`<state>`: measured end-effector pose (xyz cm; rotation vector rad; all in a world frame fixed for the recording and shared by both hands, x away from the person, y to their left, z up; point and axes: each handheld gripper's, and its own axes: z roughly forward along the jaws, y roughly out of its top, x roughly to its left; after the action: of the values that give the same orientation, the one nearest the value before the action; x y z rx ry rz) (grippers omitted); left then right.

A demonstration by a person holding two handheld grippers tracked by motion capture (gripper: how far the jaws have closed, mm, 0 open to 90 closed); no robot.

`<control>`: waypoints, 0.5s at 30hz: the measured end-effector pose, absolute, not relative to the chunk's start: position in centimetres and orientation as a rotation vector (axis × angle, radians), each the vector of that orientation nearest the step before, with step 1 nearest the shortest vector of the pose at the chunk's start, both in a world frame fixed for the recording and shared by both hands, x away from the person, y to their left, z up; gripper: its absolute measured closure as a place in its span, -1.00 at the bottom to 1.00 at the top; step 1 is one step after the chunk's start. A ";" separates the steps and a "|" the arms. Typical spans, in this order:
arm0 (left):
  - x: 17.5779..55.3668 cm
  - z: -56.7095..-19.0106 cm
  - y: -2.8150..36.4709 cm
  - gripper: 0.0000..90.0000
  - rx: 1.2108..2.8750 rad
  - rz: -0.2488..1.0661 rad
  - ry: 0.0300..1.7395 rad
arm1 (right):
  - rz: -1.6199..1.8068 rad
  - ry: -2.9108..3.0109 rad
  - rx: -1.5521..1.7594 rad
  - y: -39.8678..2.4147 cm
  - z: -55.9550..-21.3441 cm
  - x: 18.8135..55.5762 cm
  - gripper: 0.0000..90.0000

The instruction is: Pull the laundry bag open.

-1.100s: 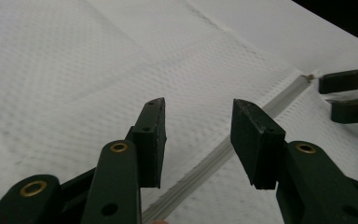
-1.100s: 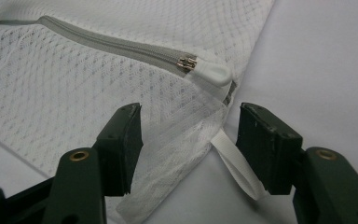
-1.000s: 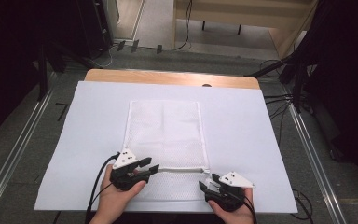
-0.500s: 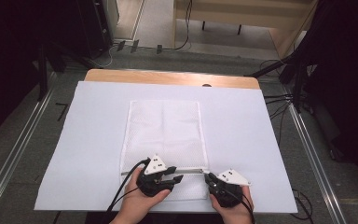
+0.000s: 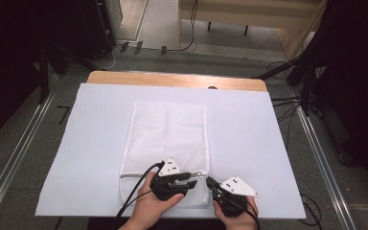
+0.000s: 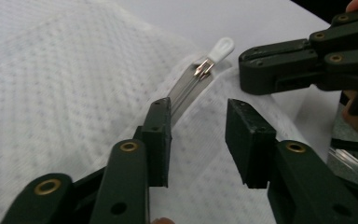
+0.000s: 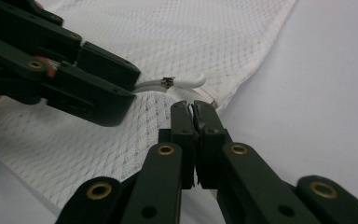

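A white mesh bag [image 5: 167, 134] lies flat on the white sheet, its zipper running across the near end. In the left gripper view the zipper's white pull tab [image 6: 221, 48] rests just beyond my left gripper [image 6: 198, 112], which stands open over the mesh with the zipper tape beside its left jaw. My right gripper [image 7: 195, 108] is shut on the bag's near right edge, just below the pull tab [image 7: 193, 80]. From the high view, the left gripper [image 5: 191, 178] and right gripper [image 5: 212, 183] nearly meet at the bag's near right corner.
The white sheet [image 5: 268, 143] covers most of the wooden table [image 5: 172, 79], with bare sheet on both sides of the bag. Dark floor, metal rails and cables surround the table. The person's hands come in at the near edge.
My left gripper has travelled right along the zipper, from the bag's left side to just short of the right gripper. The right gripper has stayed at the bag's corner.
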<state>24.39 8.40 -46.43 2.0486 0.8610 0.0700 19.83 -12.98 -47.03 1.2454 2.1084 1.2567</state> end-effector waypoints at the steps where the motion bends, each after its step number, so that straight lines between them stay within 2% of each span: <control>1: 24.5 -46.5 8.3 0.52 2.057 0.066 0.861 | 1.270 2.104 1.236 -12.9 -46.9 19.8 0.99; 3: 24.8 -47.0 7.9 0.68 2.102 0.043 0.873 | 1.310 2.089 1.222 -12.8 -46.6 19.6 1.00; 5: 24.8 -47.3 7.7 0.69 2.113 0.039 0.880 | 1.319 2.091 1.214 -12.7 -46.5 19.6 1.00; 11: 25.2 -46.8 8.4 0.49 2.068 0.006 0.905 | 1.328 2.127 1.185 -12.3 -46.7 19.5 1.00; 15: 25.2 -46.2 9.0 0.44 2.017 0.015 0.910 | 1.328 2.136 1.183 -12.2 -46.7 19.5 1.00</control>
<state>25.21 8.97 -46.16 2.0172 0.9096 0.0150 19.49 -12.20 -46.75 1.1832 2.1365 1.3285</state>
